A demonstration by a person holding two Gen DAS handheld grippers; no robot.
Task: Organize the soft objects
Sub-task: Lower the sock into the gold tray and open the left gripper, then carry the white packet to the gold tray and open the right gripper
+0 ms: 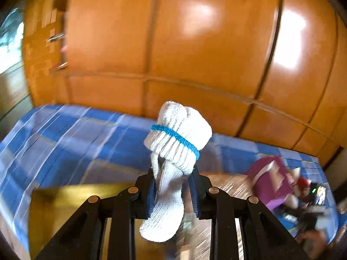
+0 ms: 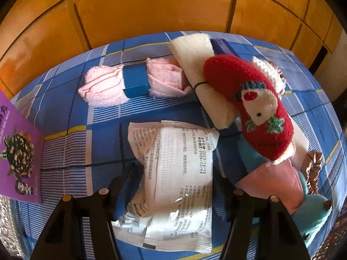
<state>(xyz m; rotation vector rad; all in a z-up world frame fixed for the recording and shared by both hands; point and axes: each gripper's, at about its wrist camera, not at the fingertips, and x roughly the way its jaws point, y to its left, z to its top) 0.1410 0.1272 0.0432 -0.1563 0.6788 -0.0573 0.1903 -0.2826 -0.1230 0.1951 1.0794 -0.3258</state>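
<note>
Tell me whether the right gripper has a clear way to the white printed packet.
Probably yes: the right gripper is open with the white printed packet already between its fingers, nothing lying on top of it.

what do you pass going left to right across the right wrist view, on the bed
purple card → pink towel roll with the blue band → white printed packet → red knitted sock → brown scrunchie

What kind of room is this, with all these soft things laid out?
Probably a bedroom at home: a blue checked bedsheet covers what looks like a bed, glossy orange wooden wardrobe panels stand behind it, and rolled towels and socks lie on it.
</note>
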